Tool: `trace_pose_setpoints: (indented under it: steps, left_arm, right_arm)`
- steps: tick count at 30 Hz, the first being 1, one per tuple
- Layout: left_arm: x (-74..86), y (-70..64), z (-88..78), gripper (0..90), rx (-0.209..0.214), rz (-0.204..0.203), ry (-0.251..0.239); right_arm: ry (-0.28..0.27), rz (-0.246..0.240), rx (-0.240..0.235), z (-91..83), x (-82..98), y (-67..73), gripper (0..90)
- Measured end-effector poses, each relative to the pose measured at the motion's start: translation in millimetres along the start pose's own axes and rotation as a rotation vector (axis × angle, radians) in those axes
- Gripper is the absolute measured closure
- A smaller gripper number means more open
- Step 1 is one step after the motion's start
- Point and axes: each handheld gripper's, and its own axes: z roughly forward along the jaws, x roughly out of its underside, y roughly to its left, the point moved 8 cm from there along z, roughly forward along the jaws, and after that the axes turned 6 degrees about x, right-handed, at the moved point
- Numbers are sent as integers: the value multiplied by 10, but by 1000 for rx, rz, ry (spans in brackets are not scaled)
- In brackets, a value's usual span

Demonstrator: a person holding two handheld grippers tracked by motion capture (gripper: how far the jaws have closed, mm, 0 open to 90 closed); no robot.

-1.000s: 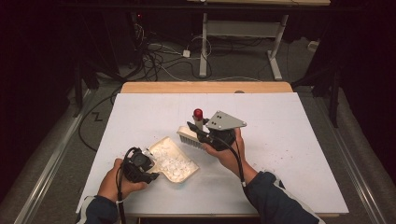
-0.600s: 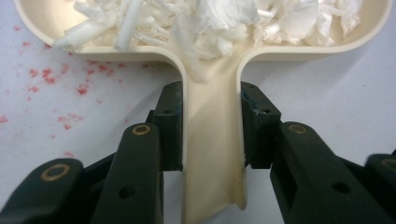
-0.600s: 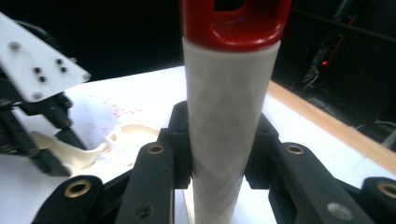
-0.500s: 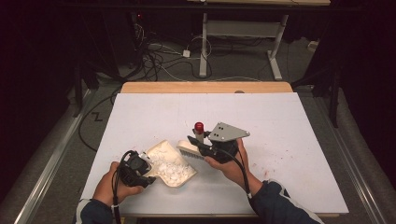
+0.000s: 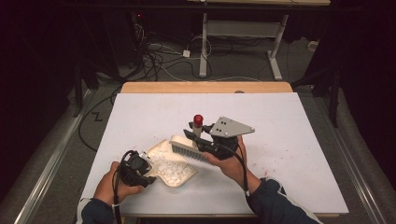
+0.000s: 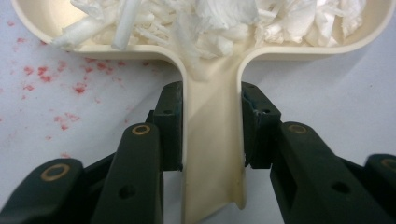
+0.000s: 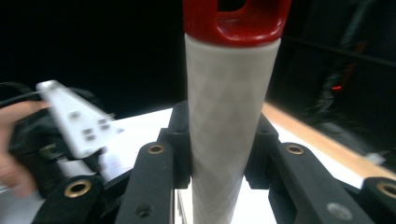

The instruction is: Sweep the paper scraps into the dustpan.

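A cream dustpan (image 5: 176,173) full of white paper scraps lies on the white table (image 5: 289,121) at the near left. My left gripper (image 5: 145,171) is shut on its handle (image 6: 212,140); the pads press both sides in the left gripper view (image 6: 212,100). A brush with pale bristles (image 5: 188,152) hangs over the pan's right edge. Its white handle (image 7: 226,116) ends in a red cap (image 5: 198,119). My right gripper (image 5: 200,136) is shut on that handle, also seen in the right gripper view (image 7: 224,121).
Red specks (image 6: 56,79) dot the table beside the pan and near the right hand (image 5: 261,163). A wooden strip (image 5: 205,87) runs along the table's far edge. Cables (image 5: 163,56) and a desk frame (image 5: 243,32) stand on the floor beyond.
The right gripper with the brush has shifted a little to the right and toward the near edge, its bristles now over the pan's right rim. The left gripper and the dustpan have barely moved.
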Motion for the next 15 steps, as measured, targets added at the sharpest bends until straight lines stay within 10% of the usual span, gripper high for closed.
trace_pose_setpoints:
  steps: [7,15]
  left_arm:
    - [0,-8,9,634,-2,-4,-1]
    - [0,-29,22,635,-11,-11,2]
  right_arm:
    - [38,28,81,-54,149,-188,702]
    - [108,16,56,-382,303,-3,702]
